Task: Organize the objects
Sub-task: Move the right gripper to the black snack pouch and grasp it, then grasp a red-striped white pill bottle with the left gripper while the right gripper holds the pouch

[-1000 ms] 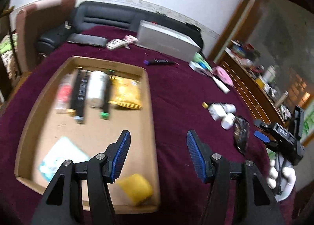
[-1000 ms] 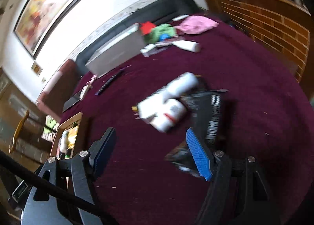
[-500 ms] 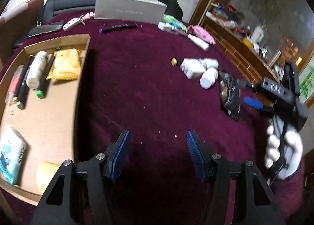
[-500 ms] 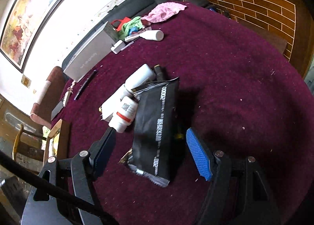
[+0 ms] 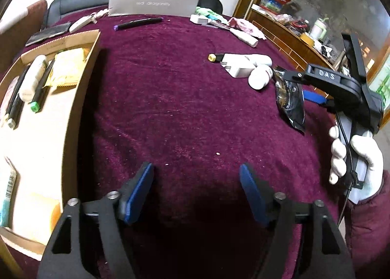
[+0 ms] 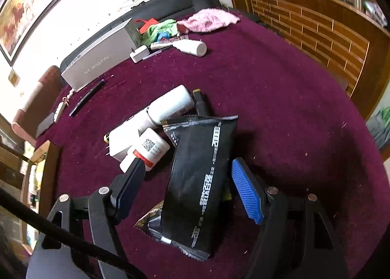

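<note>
A black snack packet [image 6: 202, 169] lies on the maroon cloth between the fingers of my right gripper [image 6: 187, 181]. That gripper is open, and its blue pads stand apart from the packet's sides. Just beyond the packet lie two white bottles [image 6: 170, 106], a white charger [image 6: 124, 137] and a yellow-capped marker [image 6: 199, 101]. My left gripper [image 5: 196, 181] hovers over bare cloth with its jaws opening and nothing between them. A cardboard tray [image 5: 82, 98] to its left holds a white bottle [image 5: 33, 76], a yellow packet [image 5: 69, 67], markers and a yellow sponge. In the left wrist view a white-gloved hand [image 5: 360, 157] holds the right gripper over the packet [image 5: 290, 101].
A grey box [image 5: 153, 3] stands at the table's far edge in front of a black sofa. A purple-capped pen [image 5: 139, 23], a white tube [image 5: 245, 37], a pink cloth [image 5: 246, 26] and a green cloth [image 6: 158, 28] lie near it. A wooden cabinet [image 6: 316, 30] runs along the right.
My left gripper has swung right from above the tray to bare cloth, and its jaws have widened. My right gripper has come down, so the black packet now lies between its fingers.
</note>
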`<state>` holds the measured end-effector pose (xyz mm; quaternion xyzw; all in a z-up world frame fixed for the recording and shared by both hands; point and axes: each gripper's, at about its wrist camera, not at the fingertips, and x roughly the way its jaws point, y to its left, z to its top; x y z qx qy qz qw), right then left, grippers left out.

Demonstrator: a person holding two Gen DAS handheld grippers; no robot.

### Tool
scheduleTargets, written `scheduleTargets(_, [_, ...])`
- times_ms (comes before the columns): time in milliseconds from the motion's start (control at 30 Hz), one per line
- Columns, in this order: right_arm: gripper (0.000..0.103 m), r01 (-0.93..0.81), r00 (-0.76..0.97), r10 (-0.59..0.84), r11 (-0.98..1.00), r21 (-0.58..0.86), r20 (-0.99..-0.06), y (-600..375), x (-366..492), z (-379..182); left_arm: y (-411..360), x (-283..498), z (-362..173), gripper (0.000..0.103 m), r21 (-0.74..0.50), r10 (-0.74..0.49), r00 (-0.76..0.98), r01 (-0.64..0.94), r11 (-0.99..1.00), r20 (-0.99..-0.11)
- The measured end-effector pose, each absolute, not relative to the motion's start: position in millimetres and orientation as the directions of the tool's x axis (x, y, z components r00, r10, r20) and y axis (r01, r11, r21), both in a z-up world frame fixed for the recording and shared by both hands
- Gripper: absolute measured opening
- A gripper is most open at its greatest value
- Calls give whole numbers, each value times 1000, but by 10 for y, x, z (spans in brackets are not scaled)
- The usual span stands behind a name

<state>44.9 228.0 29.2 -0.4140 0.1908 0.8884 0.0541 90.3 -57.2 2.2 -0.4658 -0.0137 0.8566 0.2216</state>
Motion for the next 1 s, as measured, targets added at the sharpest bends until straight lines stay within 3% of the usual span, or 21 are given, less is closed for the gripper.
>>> scheduleTargets(133, [73,-248,-659,-24,-937,248,-752,2228,445,308,-432,953,-2,86,-165,356,-484,-393,-905,-799])
scheduleTargets(200, [72,-251,-659,2,-943,217,-752,2198,447,308,-378,969,-10,88,-133,333,-485,-401,-906,-808])
scheduleTargets(333, [66,-233,-644,11,-955,183,-765,2125,411,263,-293,989,-47,101,-95,314,-466,-435,-895,-827])
scheduleTargets(433, [52,-223,-630,5,-959,175,-776,2092,367,214,-146,1036,-87,102,21,226,-474,-462,-887,-851])
scheduleTargets(467, [45,-222,-634,15,-961,163,-773,2082,367,219,-141,1043,-85,102,19,230,-472,-464,-885,-851])
scheduleTargets(633, [30,-190,-617,-35,-963,192,-786,2101,343,185,-156,1049,-77,101,14,234,-461,-473,-881,-856])
scheduleTargets(700, [29,-178,-618,-95,-950,257,-780,2181,387,161,-172,1028,-52,97,-19,253,-439,-472,-882,-862])
scheduleTargets(800, [29,-172,-656,-143,-928,331,-741,2329,523,198,-154,947,117,81,-109,342,-424,-484,-868,-838])
scheduleTargets(1000, [29,-169,-722,-183,-888,427,-668,2608,700,196,271,590,396,81,-21,318,-524,-496,-868,-790])
